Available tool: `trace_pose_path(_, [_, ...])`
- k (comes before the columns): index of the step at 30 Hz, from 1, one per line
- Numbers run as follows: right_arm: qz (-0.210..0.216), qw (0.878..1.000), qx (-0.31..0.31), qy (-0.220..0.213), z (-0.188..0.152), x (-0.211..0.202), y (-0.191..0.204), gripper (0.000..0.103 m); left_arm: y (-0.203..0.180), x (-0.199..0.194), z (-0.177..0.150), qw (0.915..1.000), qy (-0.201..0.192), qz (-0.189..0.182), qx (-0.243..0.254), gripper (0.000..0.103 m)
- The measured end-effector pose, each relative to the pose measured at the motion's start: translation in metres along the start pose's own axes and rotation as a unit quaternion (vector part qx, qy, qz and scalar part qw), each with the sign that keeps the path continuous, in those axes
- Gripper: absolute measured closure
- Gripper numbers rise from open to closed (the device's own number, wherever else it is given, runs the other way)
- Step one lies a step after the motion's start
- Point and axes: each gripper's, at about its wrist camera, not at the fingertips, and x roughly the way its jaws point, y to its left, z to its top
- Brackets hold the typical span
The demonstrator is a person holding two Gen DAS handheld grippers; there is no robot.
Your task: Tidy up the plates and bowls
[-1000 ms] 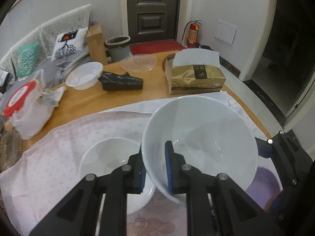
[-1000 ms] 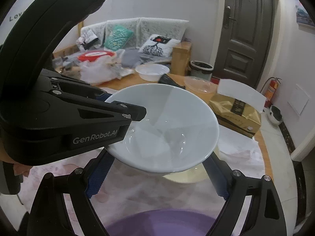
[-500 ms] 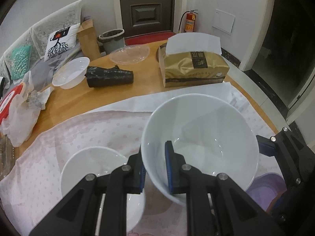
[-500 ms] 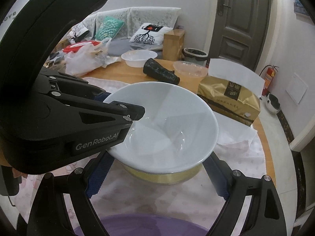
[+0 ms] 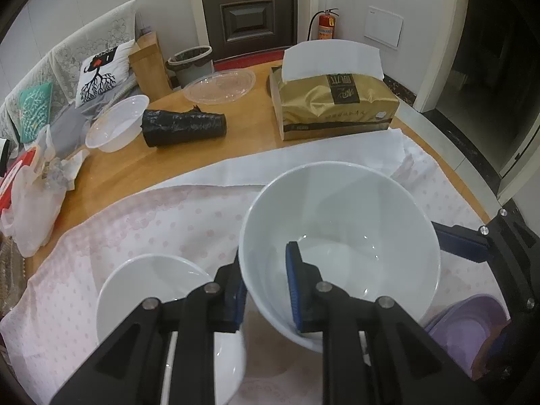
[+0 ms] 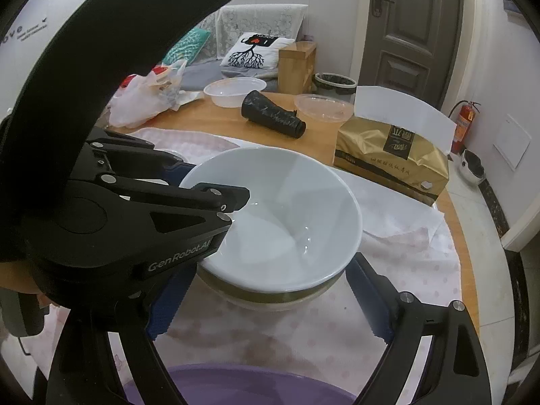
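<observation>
Left wrist view: left hand-held gripper [image 5: 266,280] pinches white bowl [image 5: 341,236] rim.

"GenRobot.AI" stands in pale letters on the black body of the left tool [image 6: 189,182], at the lower left of the right wrist view. The gold tissue pack [image 6: 391,155] at right bears a dark label with characters too small to read. Wall lettering at the upper left edge reads partly "ove".

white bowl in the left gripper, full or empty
Empty: the white bowl shows only its bare glossy inside, with the left gripper pinching its rim.
</observation>
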Motion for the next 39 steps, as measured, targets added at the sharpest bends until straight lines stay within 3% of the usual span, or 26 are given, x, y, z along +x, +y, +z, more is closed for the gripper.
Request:
trace_pose_path(11, [-0.005, 1.0, -0.009, -0.004, -0.002, -0.006, 0.003, 0.014, 0.003, -0.004, 0.0, 0.9999, -0.007, -0.007, -0.007, 0.081])
trace_pose_path(21, [0.016, 0.998, -0.04, -0.035, 0.009, -0.033, 0.039, 0.015, 0.036, -0.051, -0.003, 0.9974, -0.052, -0.018, -0.046, 0.067])
trace_pose_path(29, [0.062, 0.997, -0.049, -0.019, 0.011, -0.023, 0.082, 0.015, 0.083, -0.065, -0.029, 0.9956, -0.051, 0.009, -0.079, 0.067])
trace_pose_path(39, [0.077, 0.996, -0.05, 0.016, 0.013, 0.005, 0.114, 0.015, 0.126, -0.051, -0.06, 0.9927, -0.035, 0.012, -0.115, 0.067])
